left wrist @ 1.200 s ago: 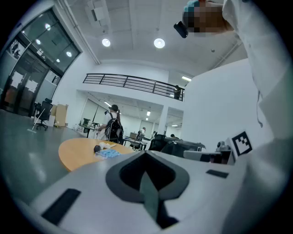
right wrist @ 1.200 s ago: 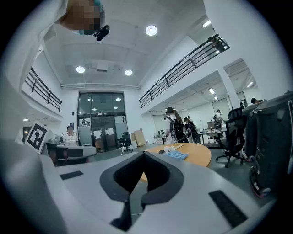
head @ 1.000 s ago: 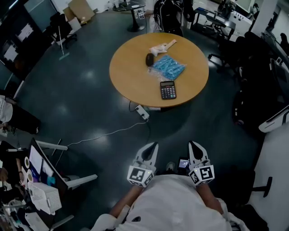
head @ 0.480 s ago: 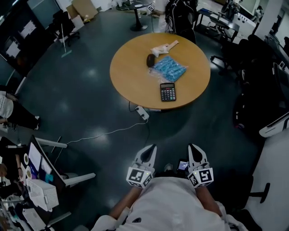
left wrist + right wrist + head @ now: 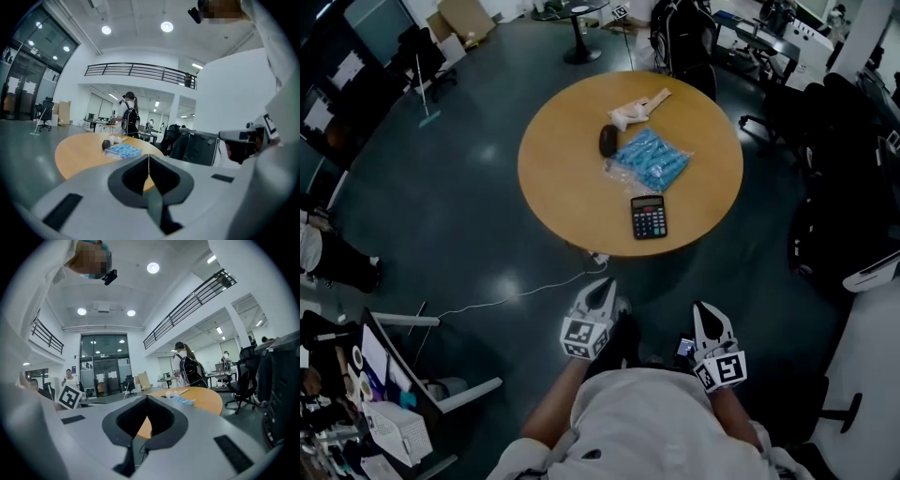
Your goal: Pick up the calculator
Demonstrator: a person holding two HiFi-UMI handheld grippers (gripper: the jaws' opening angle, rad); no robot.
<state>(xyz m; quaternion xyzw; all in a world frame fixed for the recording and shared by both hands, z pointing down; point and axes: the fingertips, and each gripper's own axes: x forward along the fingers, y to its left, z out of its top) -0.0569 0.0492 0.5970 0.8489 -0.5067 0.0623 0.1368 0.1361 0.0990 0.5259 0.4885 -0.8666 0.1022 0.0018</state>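
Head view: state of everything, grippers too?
calculator: flat on table, face up, untouched.
blue bag: lying flat on table.
dark oval thing: lying beside blue bag.
left gripper: shut, empty, short of table.
right gripper: shut, empty, short of table.

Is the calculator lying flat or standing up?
Lying flat. The head view shows the calculator with its keys and screen facing up on the round table, near the edge.

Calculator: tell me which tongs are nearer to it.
Left. In the head view the left tongs are below-left of the calculator, short of the round table; the right tongs are farther back, below-right.
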